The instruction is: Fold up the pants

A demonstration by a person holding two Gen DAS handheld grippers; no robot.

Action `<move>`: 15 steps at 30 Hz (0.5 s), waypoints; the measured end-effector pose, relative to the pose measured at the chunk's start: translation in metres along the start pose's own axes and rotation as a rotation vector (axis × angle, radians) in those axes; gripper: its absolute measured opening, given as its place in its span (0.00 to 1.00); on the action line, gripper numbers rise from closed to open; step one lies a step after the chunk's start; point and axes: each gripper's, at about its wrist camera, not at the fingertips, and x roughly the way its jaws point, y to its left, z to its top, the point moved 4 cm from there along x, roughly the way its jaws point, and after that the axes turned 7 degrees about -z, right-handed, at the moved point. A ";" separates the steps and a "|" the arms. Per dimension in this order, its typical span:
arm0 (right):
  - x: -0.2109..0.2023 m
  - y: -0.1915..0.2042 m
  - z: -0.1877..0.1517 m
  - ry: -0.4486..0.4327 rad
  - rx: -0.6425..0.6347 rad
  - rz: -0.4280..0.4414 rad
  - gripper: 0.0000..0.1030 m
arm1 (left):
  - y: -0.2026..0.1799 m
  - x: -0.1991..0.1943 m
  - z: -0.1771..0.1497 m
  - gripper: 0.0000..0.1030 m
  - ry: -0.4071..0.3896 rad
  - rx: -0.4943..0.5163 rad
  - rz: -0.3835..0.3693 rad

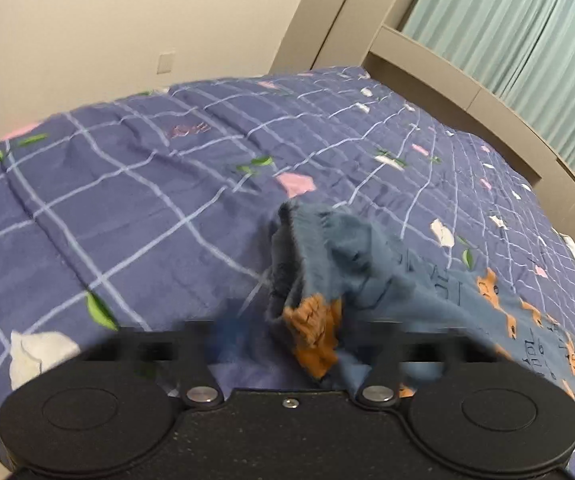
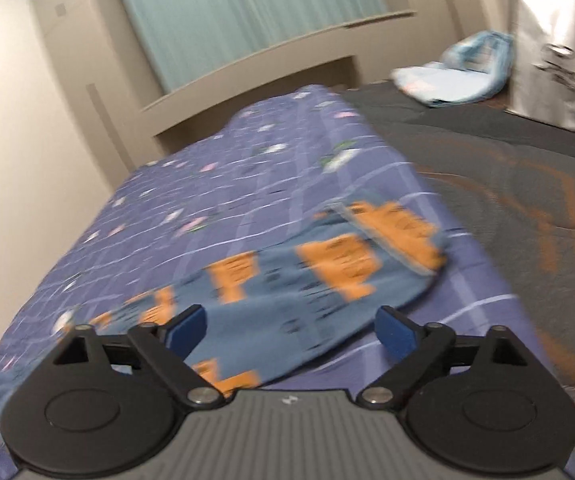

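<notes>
The pants (image 1: 367,256) are blue-grey with orange animal prints and dark lettering. They lie across a purple checked quilt (image 1: 127,200). In the left wrist view one end of them bunches up between the blurred fingers of my left gripper (image 1: 303,332), which looks shut on that cloth. From there the rest trails off to the right. In the right wrist view the pants (image 2: 327,264) lie flat on the quilt (image 2: 227,184). My right gripper (image 2: 293,330) stands wide open just above them. Its blue pads (image 2: 191,328) are far apart and grip nothing.
A beige headboard (image 1: 467,96) and pale green curtains (image 1: 507,28) stand behind the bed. A dark grey blanket with orange lines (image 2: 487,152) lies right of the quilt. On it sit a light blue bundle (image 2: 459,76) and a silver bag (image 2: 555,52).
</notes>
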 end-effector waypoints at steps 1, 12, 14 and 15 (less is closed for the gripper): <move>-0.003 0.010 -0.002 0.000 -0.022 0.022 0.96 | -0.003 -0.002 0.002 0.19 -0.009 0.000 0.000; 0.003 0.119 -0.039 0.016 -0.327 0.175 0.97 | -0.021 -0.026 0.008 0.16 -0.040 0.113 0.047; 0.009 0.127 -0.045 0.031 -0.351 0.172 0.97 | -0.012 -0.020 0.004 0.25 -0.010 0.083 0.051; 0.011 0.128 -0.047 0.041 -0.358 0.169 0.97 | -0.010 -0.020 0.004 0.33 -0.004 0.073 0.064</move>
